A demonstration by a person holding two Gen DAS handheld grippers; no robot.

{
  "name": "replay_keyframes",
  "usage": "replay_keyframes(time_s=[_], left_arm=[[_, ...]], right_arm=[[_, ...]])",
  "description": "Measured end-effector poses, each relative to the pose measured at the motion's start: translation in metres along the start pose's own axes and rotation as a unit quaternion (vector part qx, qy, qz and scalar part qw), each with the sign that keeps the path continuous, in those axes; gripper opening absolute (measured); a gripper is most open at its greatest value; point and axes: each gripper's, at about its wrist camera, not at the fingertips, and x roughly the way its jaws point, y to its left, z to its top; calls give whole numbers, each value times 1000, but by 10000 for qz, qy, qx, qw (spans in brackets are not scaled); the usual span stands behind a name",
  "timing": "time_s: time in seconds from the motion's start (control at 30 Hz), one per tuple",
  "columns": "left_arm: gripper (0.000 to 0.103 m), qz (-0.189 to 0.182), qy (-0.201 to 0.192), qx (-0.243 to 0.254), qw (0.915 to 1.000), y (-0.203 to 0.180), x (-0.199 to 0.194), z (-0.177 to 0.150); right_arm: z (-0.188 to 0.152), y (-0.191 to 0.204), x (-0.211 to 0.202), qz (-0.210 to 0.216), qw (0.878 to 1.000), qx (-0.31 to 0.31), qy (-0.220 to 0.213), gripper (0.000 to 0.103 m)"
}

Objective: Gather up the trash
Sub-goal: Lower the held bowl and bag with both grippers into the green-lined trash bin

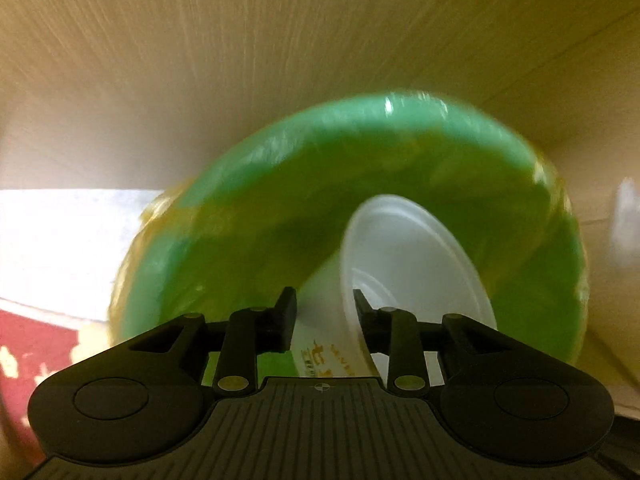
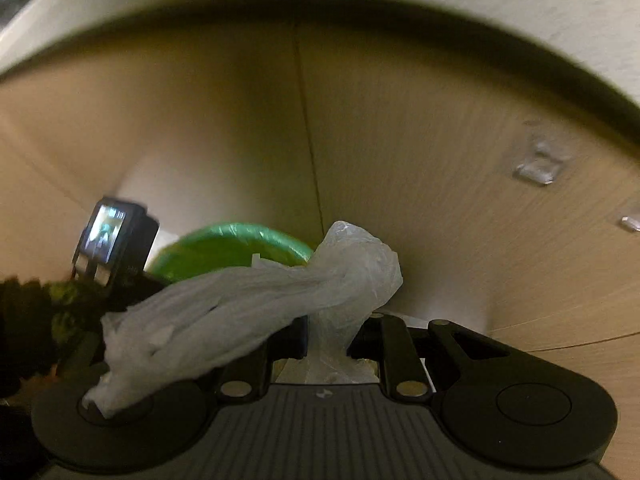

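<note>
Bin: round bin lined with a thin green plastic bag (image 1: pixel 248 216), standing on the pale wood-grain floor (image 1: pixel 280 40). From my left wrist view its mouth fills the frame below me; from the right wrist view its green rim (image 2: pixel 224 236) shows beyond my load. The liner looks soft and slack, so I judge it gives no support if I snag it.

Plastic bag: crumpled translucent white plastic bag (image 2: pixel 248 304), bunched into a rope. My right gripper (image 2: pixel 328 340) is clamped on its pinched neck, the long tail draping left over the gripper body. I judge it nearly weightless, limp and slippery; best held at the gathered neck, where the layers stack thick.

Cup: white paper cup with orange print (image 1: pixel 360 280), tilted, its open mouth facing right, over the bin's opening. It sits between the tips of my left gripper (image 1: pixel 325 312), which stand apart; I see no pad pressing on its wall. I judge it light, thin-walled and easy to crush; take it by the rim, gently.
</note>
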Motion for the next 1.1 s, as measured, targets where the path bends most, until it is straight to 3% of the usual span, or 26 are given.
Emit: replay_keyframes(time_s=[0.1, 0.3, 0.37, 0.43, 0.57, 0.73, 0.93, 1.03, 1.1], left_arm=[[33, -204, -113, -283, 9993, 10, -9, 0], [32, -510, -244, -302, 9979, 17, -13, 6], [32, -433, -234, 54, 9988, 2, 0, 6], [33, -122, -58, 399, 9991, -10, 10, 7], [32, -458, -335, -302, 9979, 7, -8, 3], [32, -1090, -947, -1064, 9838, 45, -64, -3], [32, -1267, -1607, -1676, 9644, 86, -139, -20], [32, -1279, -1694, -1887, 9588, 101, -152, -29], [32, -1262, -1744, -1925, 9574, 102, -152, -37]], right_arm=[[-2, 6, 13, 16, 9998, -168, 75, 15], [-2, 15, 36, 22, 9992, -336, 199, 15], [0, 17, 37, -27, 9991, -384, 178, 15], [-1, 19, 37, -100, 9989, -435, 172, 15], [-3, 21, 38, -159, 9986, -419, 268, 15], [-5, 31, 45, -8, 9975, -616, 348, 15], [-2, 40, 47, 682, 9941, -746, 400, 15], [-3, 57, 68, 1523, 9796, -974, 875, 16], [-9, 69, 97, 1838, 9725, -930, 1083, 16]])
